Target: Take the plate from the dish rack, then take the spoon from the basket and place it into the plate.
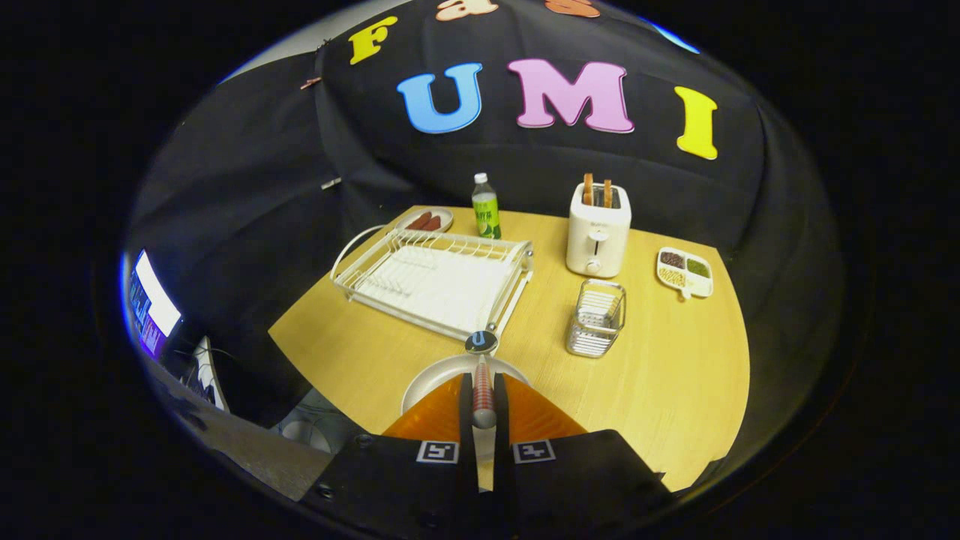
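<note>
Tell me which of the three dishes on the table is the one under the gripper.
The plain white plate, just below the fingers that clamp the spoon. The sausage plate and the divided tray sit far beyond.

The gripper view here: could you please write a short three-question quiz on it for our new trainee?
1. True or false: the gripper is shut on the spoon.
2. What lies under the spoon: A) plate B) dish rack C) toaster?
3. Fill in: the wire basket stands in front of the ____.

Key: 1 true; 2 A; 3 toaster.
</note>
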The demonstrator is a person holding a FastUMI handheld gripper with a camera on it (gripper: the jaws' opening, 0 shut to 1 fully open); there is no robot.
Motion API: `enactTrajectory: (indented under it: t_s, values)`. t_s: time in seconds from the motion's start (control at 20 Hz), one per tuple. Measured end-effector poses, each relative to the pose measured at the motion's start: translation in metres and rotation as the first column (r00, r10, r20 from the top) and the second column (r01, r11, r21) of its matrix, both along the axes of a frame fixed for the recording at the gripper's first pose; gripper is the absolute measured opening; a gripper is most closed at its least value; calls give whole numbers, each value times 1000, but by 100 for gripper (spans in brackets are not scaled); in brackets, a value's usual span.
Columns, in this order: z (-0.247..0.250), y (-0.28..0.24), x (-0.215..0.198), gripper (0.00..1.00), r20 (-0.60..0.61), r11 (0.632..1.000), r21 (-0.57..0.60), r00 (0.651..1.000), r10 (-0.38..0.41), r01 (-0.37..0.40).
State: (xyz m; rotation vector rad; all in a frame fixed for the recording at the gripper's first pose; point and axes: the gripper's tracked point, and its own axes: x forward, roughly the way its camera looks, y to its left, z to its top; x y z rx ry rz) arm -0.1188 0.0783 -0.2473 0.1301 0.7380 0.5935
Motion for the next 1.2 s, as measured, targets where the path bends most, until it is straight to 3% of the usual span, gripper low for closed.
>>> enactTrajectory:
  t_s: [0.25,0.7,1.2]
  values:
    - [-61,28,-7,12,-61,996,-74,997,44,-48]
    - [-88,40,-15,12,-94,995,-75,994,55,-62]
    - [-134,37,-41,16,-172,977,-184,982,79,-110]
